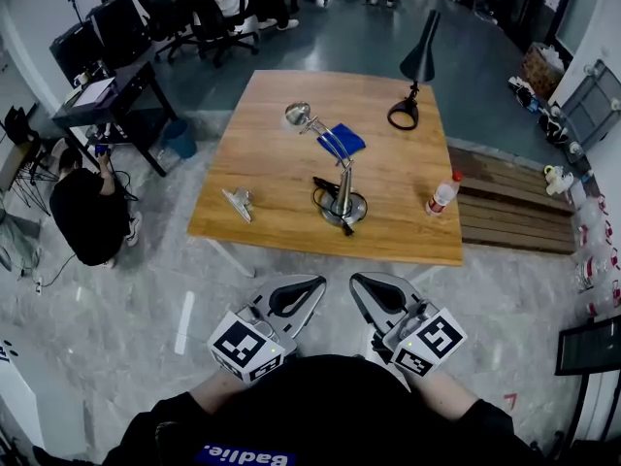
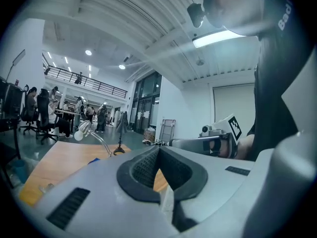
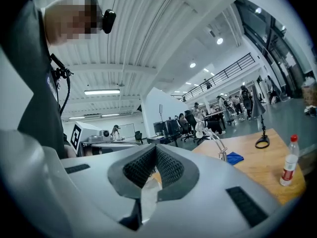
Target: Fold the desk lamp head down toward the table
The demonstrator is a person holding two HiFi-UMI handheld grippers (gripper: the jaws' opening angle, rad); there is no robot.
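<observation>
A: What is nearest, at the bottom of the head view?

B: The left gripper (image 1: pixel 312 285) and the right gripper (image 1: pixel 361 283), side by side just above the person's dark sleeves. Each grey claw is closed, its black pads pressed together with nothing between them. Both are level and short of the table's near edge.

A: And the lamp?

B: The silver metal desk lamp (image 1: pixel 343 197) stands at the middle of the frame, on the rectangular light wooden table (image 1: pixel 281 178), with its round base near the table's front edge. Its arm is raised and its small domed head is up, towards the upper left of the base. Neither gripper touches it.

A: Anything around it?

B: A blue cloth (image 1: pixel 342 142) lies just behind the arm. A clear plastic bottle with a red cap (image 1: pixel 442 194) lies to the right, near the table's right edge. Farther back, upper right, stands a black desk lamp with a cone shade (image 1: pixel 417 66).
</observation>
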